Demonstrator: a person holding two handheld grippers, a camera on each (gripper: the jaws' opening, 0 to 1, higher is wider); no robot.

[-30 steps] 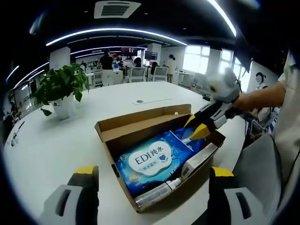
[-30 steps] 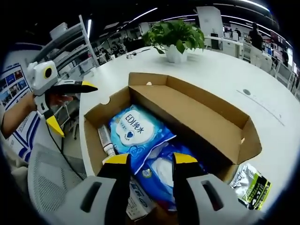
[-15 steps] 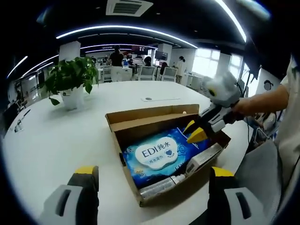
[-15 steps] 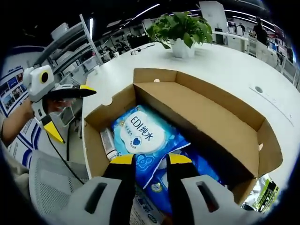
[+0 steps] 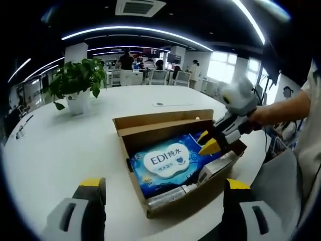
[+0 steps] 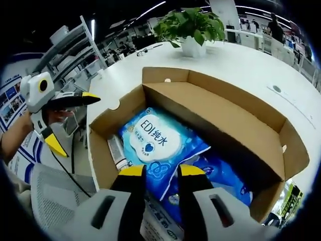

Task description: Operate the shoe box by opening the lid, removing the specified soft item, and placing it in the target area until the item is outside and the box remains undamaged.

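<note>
**Right gripper pinching wipes pack inside open box**

Cardboard shoe box (image 6: 220, 118), brown and rectangular, sits open on the round white table (image 5: 60, 145), its lid flap folded back. Inside the box lie two soft blue packs: a light-blue wet-wipes pack (image 6: 153, 143) with a white oval label, and a darker blue pack (image 6: 220, 175) just beside it, partly under its corner. One silver tube (image 5: 168, 197) and one white-grey carton (image 5: 215, 168) lie along the box's near wall in the left gripper view.

The right gripper (image 6: 156, 171) reaches into the box, its yellow-tipped jaws nearly together on the edge of the light-blue pack. The left gripper (image 5: 163, 185) hovers outside the box, jaws spread wide and holding nothing.

Beyond the box stands one potted green plant (image 5: 75, 88). One silver-green foil pouch (image 6: 287, 198) lies on the table against the box's outer corner.
</note>
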